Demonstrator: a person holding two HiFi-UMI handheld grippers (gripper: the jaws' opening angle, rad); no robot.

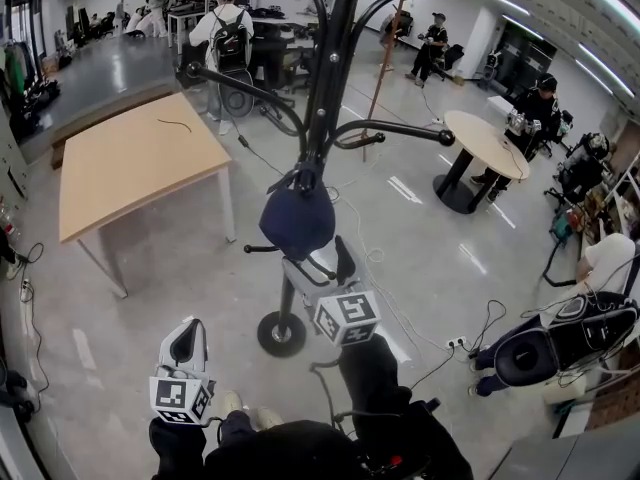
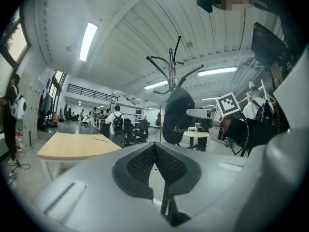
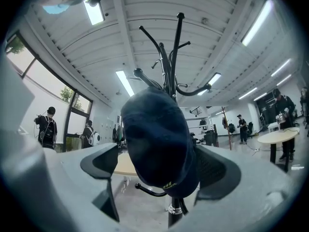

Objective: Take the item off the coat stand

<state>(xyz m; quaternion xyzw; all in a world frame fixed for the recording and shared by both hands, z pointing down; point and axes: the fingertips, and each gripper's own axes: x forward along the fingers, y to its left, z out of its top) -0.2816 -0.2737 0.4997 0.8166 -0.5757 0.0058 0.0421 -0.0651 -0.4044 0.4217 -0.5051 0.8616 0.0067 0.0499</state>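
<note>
Navy fabric cap [image 3: 157, 139] hangs on the black metal coat stand [image 1: 335, 58], between the right tool's [image 1: 325, 264] spread jaws, not yet pinched. Pulling straight back could snag it on its hook, tipping the stand. Left tool [image 1: 185, 340] is pressed together, empty.

Cap [image 1: 297, 220] hangs on coat stand [image 1: 330, 78], between fingers [image 3: 99, 161] of right gripper [image 1: 318, 256].

The cap [image 3: 157, 139] hides much of the coat stand's [image 3: 175, 52] pole.
</note>
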